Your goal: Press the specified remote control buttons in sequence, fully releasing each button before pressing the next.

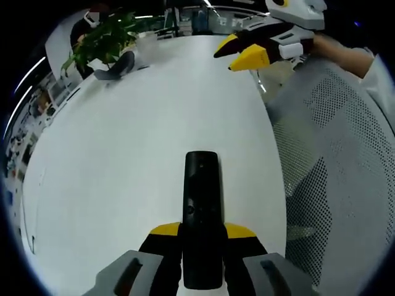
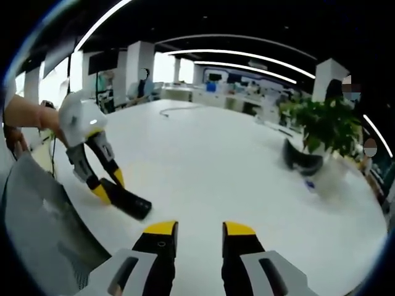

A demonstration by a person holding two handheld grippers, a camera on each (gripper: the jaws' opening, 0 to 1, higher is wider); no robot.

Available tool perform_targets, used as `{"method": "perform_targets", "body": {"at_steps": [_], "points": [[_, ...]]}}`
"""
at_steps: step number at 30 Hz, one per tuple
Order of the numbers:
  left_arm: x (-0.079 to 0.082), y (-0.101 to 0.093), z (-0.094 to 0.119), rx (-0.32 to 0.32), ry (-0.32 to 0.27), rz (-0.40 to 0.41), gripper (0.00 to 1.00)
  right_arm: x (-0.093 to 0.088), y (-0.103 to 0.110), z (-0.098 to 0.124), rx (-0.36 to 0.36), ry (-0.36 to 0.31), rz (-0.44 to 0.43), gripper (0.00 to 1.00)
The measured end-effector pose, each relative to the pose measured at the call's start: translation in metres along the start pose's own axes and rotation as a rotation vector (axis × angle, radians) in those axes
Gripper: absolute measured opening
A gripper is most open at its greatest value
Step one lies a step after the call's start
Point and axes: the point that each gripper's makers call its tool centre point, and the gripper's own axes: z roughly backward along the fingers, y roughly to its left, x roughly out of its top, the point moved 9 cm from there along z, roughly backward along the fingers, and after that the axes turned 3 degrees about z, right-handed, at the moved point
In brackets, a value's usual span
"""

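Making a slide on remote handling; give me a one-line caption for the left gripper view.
Left gripper clamps a black remote control over a white table; right gripper waits beyond.

light: bright, from ceiling strip lights (image 2: 234,65) | glare: white table (image 1: 154,123) washed out | edges: fisheye-bent, soft

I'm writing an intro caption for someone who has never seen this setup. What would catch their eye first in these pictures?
First, the black remote control, clamped lengthwise in the left tongs over the big white table. Next, the right tongs, open and empty above the same table, their yellow tips apart. Then the leafy potted plant near the table's far edge, and the grey mesh chair back beside the table.
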Motion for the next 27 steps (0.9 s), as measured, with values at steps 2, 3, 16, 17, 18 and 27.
{"method": "perform_targets", "body": {"at_steps": [2, 3, 16, 17, 18, 27], "points": [[0.0, -0.002, 0.0, 0.001, -0.002, 0.0, 0.24, 0.0, 0.0, 0.0, 0.0, 0.001, 0.001, 0.25], [-0.001, -0.004, 0.0, 0.001, -0.002, 0.0, 0.24, 0.0, 0.0, 0.0, 0.0, 0.0, 0.0, 0.25], [-0.003, -0.013, 0.002, -0.017, 0.007, -0.028, 0.24, 0.0, 0.001, -0.001, 0.007, 0.009, 0.009, 0.24], [-0.003, -0.013, 0.002, -0.018, 0.01, -0.033, 0.24, 0.0, 0.001, -0.001, 0.007, 0.009, 0.01, 0.24], [-0.003, -0.014, 0.002, -0.021, 0.013, -0.037, 0.24, 0.0, 0.001, -0.001, 0.007, 0.009, 0.011, 0.24], [-0.005, -0.02, 0.003, -0.045, 0.02, -0.085, 0.24, 0.0, 0.002, -0.001, 0.01, 0.013, 0.018, 0.22]]}}
